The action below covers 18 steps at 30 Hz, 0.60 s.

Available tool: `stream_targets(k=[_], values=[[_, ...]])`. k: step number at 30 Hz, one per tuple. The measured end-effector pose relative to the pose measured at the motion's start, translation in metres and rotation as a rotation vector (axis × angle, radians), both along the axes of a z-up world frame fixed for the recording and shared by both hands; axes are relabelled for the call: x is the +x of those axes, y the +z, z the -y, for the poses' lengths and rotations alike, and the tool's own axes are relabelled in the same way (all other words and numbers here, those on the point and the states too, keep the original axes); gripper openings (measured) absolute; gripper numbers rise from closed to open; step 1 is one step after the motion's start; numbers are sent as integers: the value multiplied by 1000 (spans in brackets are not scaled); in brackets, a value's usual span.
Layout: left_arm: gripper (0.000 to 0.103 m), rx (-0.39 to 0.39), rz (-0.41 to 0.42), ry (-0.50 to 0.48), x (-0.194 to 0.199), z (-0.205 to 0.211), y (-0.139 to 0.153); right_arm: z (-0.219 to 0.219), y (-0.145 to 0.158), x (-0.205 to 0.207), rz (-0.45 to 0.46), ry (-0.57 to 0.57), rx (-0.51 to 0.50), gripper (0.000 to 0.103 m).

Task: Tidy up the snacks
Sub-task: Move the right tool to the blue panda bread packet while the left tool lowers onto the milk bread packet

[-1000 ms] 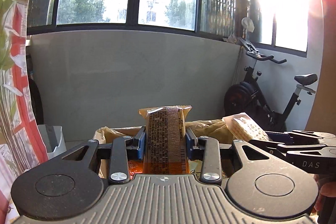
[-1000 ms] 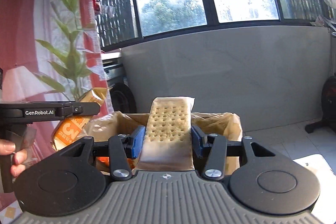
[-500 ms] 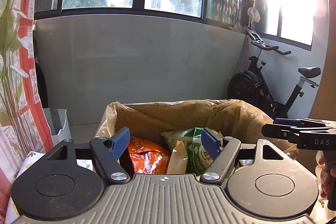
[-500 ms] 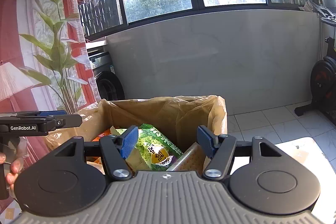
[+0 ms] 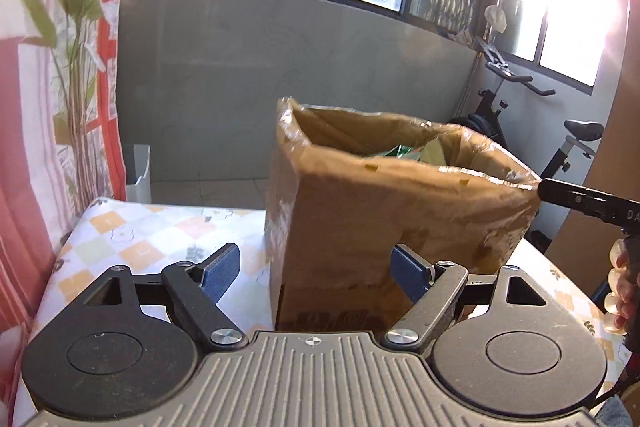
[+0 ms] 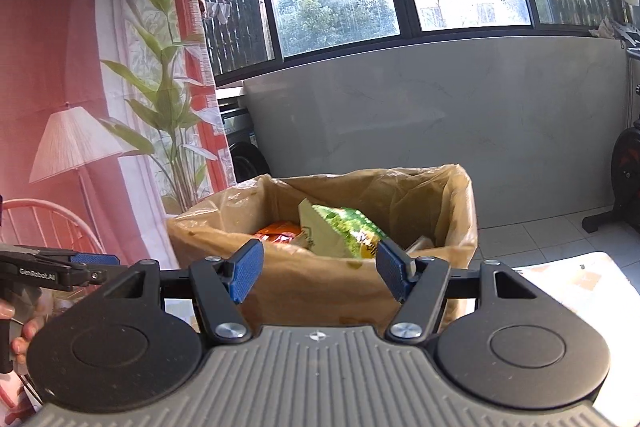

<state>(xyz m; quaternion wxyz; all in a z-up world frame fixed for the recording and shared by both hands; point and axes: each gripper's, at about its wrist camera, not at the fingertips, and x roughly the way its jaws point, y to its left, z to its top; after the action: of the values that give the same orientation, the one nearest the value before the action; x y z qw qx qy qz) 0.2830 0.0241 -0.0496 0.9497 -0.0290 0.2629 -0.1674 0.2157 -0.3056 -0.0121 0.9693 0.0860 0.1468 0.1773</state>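
Note:
A cardboard box lined with brown plastic stands on the checked tablecloth. Inside it lie a green snack packet, an orange packet and a pale packet. My left gripper is low, just in front of the box's near corner; its jaws are opening and hold nothing. My right gripper stands open and empty in front of the box, level with its rim. In the right wrist view the left gripper shows at the left edge. The right gripper reaches in past the box's right corner.
The table's left edge runs beside a red and white curtain with a plant. A white bin stands on the floor behind. An exercise bike is at the back right. A lamp and a chair stand at the left.
Both grippers let go of their snack packs over the box and opened. They drew back from it; the left one sank and now faces the box's outer wall.

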Motion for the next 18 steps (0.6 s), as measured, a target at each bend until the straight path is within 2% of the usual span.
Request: stream_targets(k=[4, 7, 11, 15, 18], values=[[84, -26, -92, 18, -5, -15, -31, -16, -18, -15, -34, 37, -27, 65], [83, -43, -144, 36, -9, -18, -57, -25, -36, -15, -116, 64, -14, 65], [80, -110, -222, 82, -8, -21, -92, -37, -69, -12, -211, 98, -41, 65], [72, -138, -275, 94, 3, -20, -112, -53, -105, 0, -307, 161, -109, 65], [56, -148, -311, 58, 6, -17, -120, -66, -127, 4, -338, 212, -175, 65]])
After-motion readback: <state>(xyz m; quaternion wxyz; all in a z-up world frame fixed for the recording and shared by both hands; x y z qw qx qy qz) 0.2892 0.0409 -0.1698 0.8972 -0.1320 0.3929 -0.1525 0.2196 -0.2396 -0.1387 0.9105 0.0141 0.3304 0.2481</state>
